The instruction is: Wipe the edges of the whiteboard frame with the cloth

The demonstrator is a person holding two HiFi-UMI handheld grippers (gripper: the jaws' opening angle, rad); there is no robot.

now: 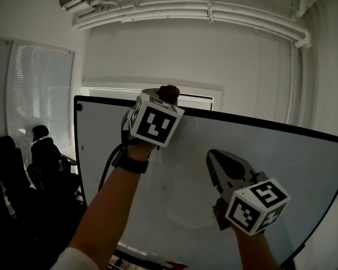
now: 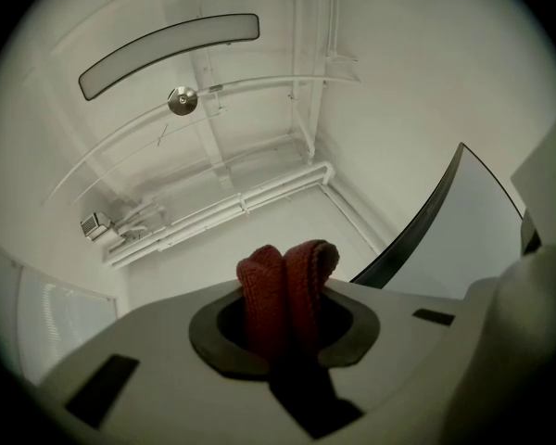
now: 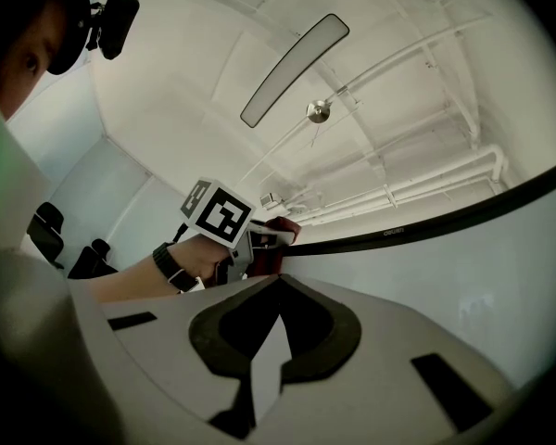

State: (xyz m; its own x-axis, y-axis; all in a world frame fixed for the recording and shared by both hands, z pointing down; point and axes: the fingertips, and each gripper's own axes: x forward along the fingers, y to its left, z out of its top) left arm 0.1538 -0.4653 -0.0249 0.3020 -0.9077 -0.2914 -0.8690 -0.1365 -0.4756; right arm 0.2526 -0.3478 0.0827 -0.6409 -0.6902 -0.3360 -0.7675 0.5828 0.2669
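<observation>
The whiteboard [image 1: 180,179] stands upright with a thin black frame [image 1: 253,122]. My left gripper [image 1: 168,95] is up at the frame's top edge, left of its middle, shut on a folded red cloth [image 1: 170,90] that sits on the edge. The left gripper view shows the red cloth [image 2: 287,276] pinched and sticking up between the jaws, with the black frame [image 2: 417,235] curving off to the right. My right gripper [image 1: 210,153] hovers lower, in front of the white surface, jaws together with nothing in them. From the right gripper [image 3: 278,282] view, the left gripper [image 3: 259,241] and cloth [image 3: 276,253] meet the frame [image 3: 426,231].
Black office chairs [image 1: 22,167] crowd the left side beside a window with blinds [image 1: 36,89]. White pipes [image 1: 186,10] run along the ceiling above the board. A long ceiling lamp [image 2: 167,54] hangs overhead. A person's forearm with a dark wristband [image 1: 129,163] reaches up to the left gripper.
</observation>
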